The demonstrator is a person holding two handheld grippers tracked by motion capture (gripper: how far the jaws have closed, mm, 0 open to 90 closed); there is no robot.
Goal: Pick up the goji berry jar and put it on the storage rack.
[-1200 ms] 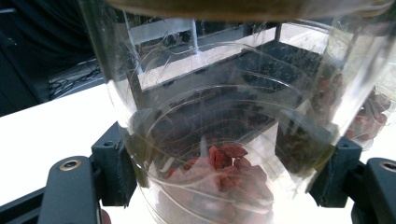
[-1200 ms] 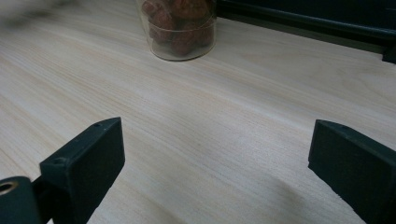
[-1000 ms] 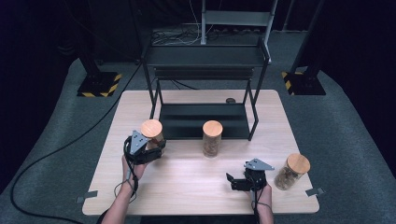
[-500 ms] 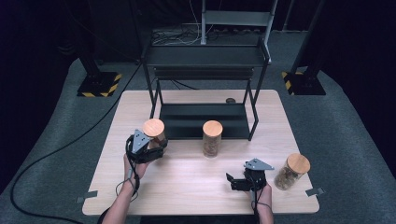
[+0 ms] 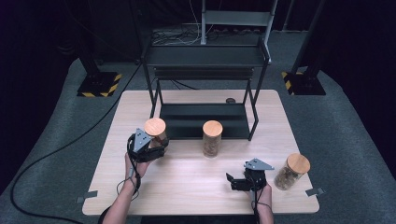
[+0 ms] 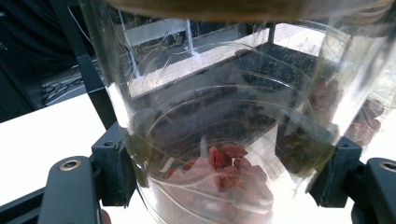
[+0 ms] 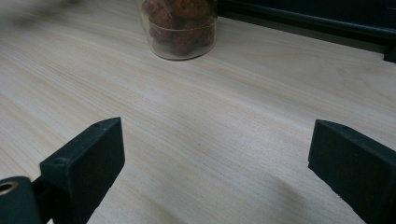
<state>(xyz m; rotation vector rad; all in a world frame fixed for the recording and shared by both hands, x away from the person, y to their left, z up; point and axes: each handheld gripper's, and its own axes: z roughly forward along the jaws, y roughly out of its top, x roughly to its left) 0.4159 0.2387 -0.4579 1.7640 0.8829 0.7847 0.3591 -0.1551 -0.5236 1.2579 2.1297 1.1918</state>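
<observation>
My left gripper (image 5: 150,148) is shut on a clear jar (image 5: 156,130) with a round wooden lid, at the table's left, just in front of the black rack. In the left gripper view the jar (image 6: 224,116) sits between both black pads (image 6: 112,168) and holds red dried pieces at its bottom. My right gripper (image 5: 236,181) rests low near the table's front right, open, with nothing between its jaws (image 7: 210,163). Ahead of it stands a second lidded jar (image 5: 212,139) of brownish pieces, whose base (image 7: 180,28) shows in the right gripper view.
A third lidded jar (image 5: 292,170) stands at the front right corner, to the right of my right gripper. The black metal rack (image 5: 205,56) has a low shelf (image 5: 201,116) at the back of the wooden table (image 5: 187,186). A small dark object (image 5: 230,100) lies behind it.
</observation>
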